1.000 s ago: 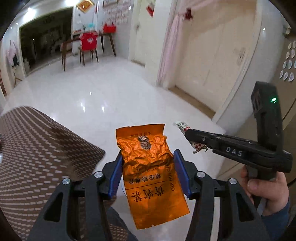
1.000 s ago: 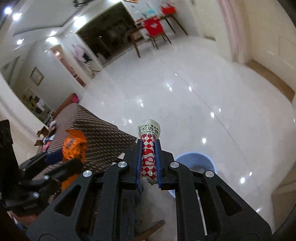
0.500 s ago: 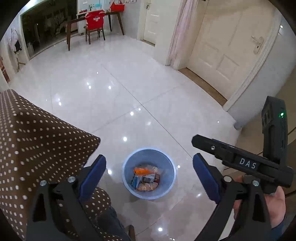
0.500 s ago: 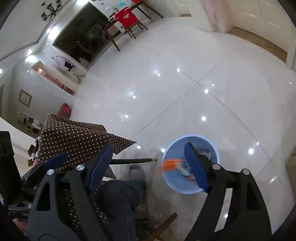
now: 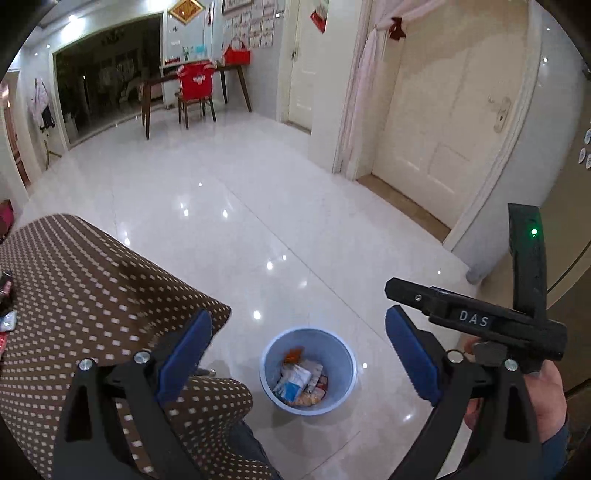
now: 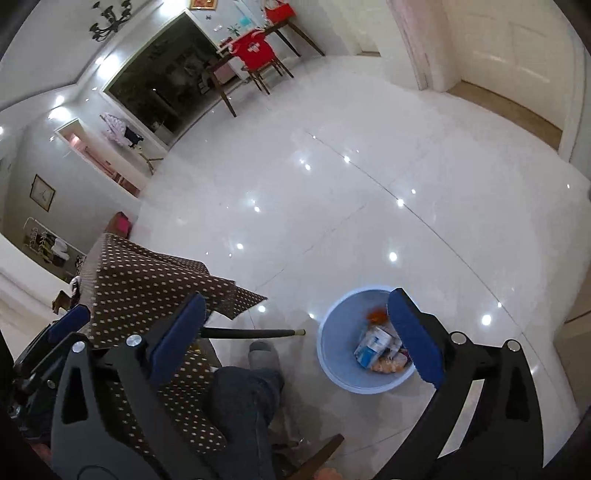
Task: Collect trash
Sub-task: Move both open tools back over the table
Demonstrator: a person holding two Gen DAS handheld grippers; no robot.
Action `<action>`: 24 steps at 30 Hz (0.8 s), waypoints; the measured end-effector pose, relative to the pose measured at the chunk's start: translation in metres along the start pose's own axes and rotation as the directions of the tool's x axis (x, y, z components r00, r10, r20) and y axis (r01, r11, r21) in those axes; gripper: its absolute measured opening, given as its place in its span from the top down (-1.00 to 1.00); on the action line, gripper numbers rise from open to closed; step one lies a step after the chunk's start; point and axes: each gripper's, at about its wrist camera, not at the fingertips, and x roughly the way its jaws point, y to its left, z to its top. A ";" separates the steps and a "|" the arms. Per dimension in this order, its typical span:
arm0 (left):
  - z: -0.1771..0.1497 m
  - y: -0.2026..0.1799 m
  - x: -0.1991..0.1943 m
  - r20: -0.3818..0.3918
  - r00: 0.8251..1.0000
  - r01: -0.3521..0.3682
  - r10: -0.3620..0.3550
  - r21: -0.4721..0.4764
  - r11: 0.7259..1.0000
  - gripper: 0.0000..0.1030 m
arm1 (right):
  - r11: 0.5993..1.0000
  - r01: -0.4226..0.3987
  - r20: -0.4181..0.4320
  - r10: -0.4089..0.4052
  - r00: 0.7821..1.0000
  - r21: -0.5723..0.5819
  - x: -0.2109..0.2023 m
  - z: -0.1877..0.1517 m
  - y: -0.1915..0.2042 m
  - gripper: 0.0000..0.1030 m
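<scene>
Trash (image 5: 301, 380) fills the blue bin (image 5: 341, 354) on glossy white tiles (image 5: 258, 206); both claws gape empty, the right one widening.

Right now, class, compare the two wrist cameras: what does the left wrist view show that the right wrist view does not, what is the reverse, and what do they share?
Only the left wrist view shows the cream door with its handle, and the hand holding the right gripper.

Only the right wrist view shows the black chandelier, the person's shoe and the framed picture.

Both show the blue bin holding wrappers, the dotted tablecloth, the red chair and empty, spread fingers; the right gripper's are opening.
</scene>
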 end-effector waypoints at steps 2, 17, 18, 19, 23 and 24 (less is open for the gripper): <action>0.001 0.005 -0.015 0.032 0.999 -0.011 0.011 0.007 1.000 -0.82 | 1.000 -0.011 0.015 0.011 1.000 -0.020 -0.007 0.002 0.014 -0.88; -0.016 0.086 -0.108 0.180 0.976 -0.113 0.126 -0.084 0.990 -0.83 | 0.966 -0.116 0.060 0.133 0.989 -0.229 -0.035 0.005 0.149 -0.88; -0.018 0.094 -0.114 0.185 0.973 -0.121 0.136 -0.093 0.988 -0.83 | 0.962 -0.123 0.058 0.141 0.988 -0.245 -0.034 0.004 0.159 -0.88; -0.021 0.103 -0.120 0.191 0.971 -0.129 0.147 -0.104 0.986 -0.83 | 0.958 -0.127 0.055 0.146 0.988 -0.256 -0.033 0.002 0.166 -0.88; -0.026 0.130 -0.138 0.203 0.959 -0.169 0.197 -0.146 0.975 -0.83 | 0.939 -0.151 0.032 0.169 0.985 -0.309 -0.024 -0.004 0.210 -0.88; -0.027 0.139 -0.143 0.206 0.956 -0.178 0.209 -0.159 0.971 -0.83 | 0.935 -0.156 0.028 0.173 0.984 -0.319 -0.022 -0.005 0.215 -0.88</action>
